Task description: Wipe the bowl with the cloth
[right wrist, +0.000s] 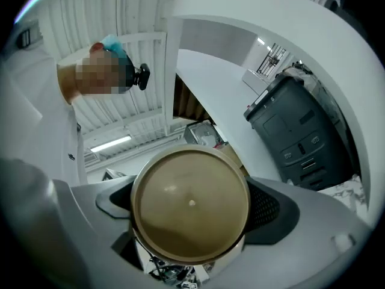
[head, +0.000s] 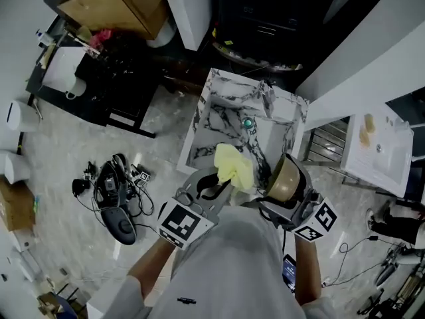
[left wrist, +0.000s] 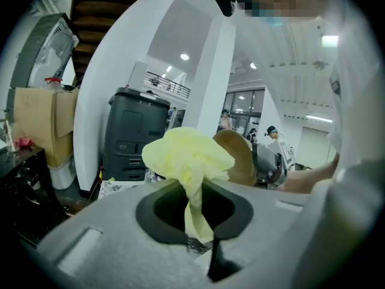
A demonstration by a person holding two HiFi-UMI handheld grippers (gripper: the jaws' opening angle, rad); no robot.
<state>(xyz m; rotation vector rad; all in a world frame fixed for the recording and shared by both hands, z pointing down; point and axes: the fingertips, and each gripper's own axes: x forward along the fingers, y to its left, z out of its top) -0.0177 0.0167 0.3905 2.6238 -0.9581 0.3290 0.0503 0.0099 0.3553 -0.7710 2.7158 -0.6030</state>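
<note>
The cloth (head: 234, 167) sits between the jaws of the left gripper (head: 214, 186). The bowl (head: 285, 178) sits between the jaws of the right gripper (head: 284, 199), just right of the cloth. Both hang over the near edge of the table (head: 222, 108). A tangle of cables (head: 109, 191) lies on the floor to the table's left, and a cardboard box (head: 123, 2) stands farther back on the left.

One bowl (head: 284, 179); one cloth (head: 234, 167)

White marble-veined table (head: 222, 102) carries one small teal object (head: 248, 122) near its middle. Tangled cables (head: 116, 191) lie on the floor (head: 66, 145).
</note>
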